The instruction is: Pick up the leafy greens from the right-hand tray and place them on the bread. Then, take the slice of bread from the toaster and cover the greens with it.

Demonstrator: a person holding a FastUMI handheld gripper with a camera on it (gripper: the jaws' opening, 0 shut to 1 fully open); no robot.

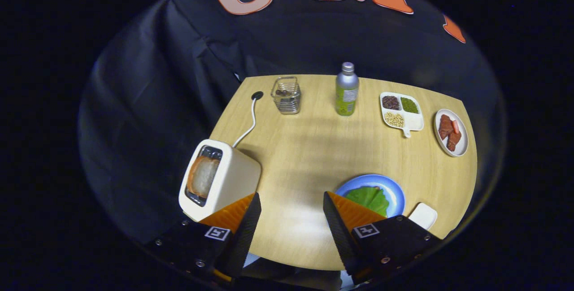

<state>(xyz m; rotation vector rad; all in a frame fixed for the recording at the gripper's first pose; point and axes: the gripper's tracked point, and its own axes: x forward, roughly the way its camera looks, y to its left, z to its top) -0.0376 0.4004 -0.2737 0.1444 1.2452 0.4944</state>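
Note:
My gripper (291, 196) hangs open high above the wooden table (314, 156), with bare tabletop between its fingers. A cream toaster (224, 179) stands just beyond the left finger, and a slice of bread (202, 176) sits upright in its slot. A blue plate (394, 192) lies beside the right finger with a green leaf (370, 197) spread on it; the finger hides its near edge. Whether bread lies under the leaf I cannot tell. A small white tray (423, 214) sits to the right of the plate, apparently bare.
Along the far side stand a wire basket (286, 95), a metal bottle (347, 89), a divided white dish of beans (401, 110) and an oval plate of red meat slices (450, 132). The toaster's white cord (251, 120) runs back to a table hole.

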